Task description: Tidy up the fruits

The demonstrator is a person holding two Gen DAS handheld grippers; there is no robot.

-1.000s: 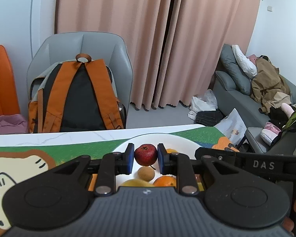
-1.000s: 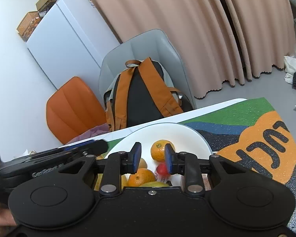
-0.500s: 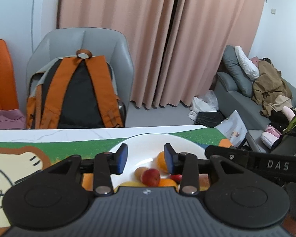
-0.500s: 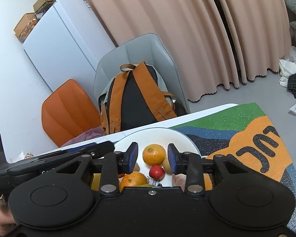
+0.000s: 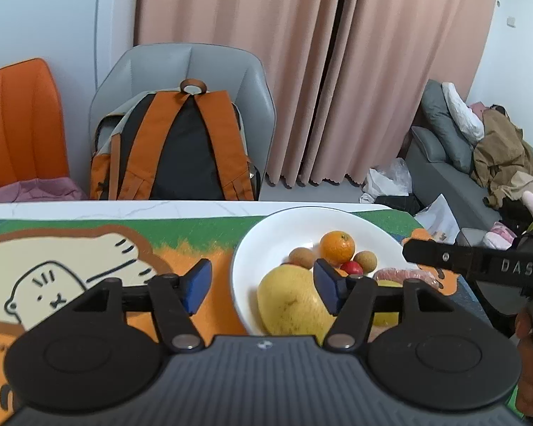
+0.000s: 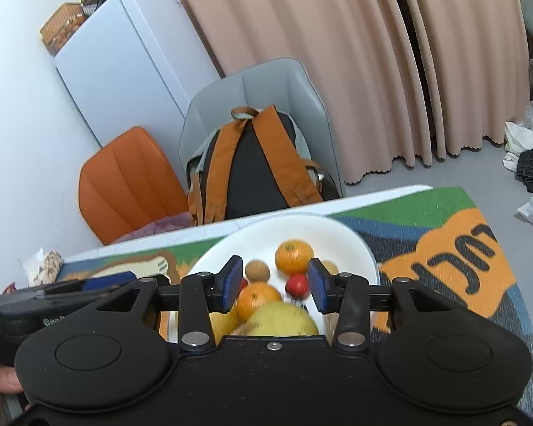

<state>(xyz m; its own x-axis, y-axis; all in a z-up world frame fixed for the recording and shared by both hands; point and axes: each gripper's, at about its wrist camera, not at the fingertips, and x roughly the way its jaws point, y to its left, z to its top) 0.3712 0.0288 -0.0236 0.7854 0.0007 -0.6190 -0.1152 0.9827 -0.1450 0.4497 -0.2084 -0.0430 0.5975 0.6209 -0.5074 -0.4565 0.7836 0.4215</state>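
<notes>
L gripper (image 5: 261,285): jaws spread, empty, over left rim of white plate (image 5: 245,248) on tabletop. R gripper (image 6: 273,282): jaws spread, empty, above the fruit pile. Pear (image 5: 291,305): looks heavy, smooth, prob. slippery, so grip across widest part. Orange (image 5: 337,247): firm, easy. Small red fruit (image 6: 297,285): light, rolls, prob. bruises, so pinch gently at middle.

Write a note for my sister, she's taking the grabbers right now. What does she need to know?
Left gripper: jaws wide open, holding nothing.
Right gripper: jaws open, holding nothing, over the fruit.
All the fruit in view sits on the white plate: orange, yellow pear, small red fruit, two little brown fruits.
Done: fruit seems gathered on the plate.
Left: check the table for strays outside the views.
</notes>
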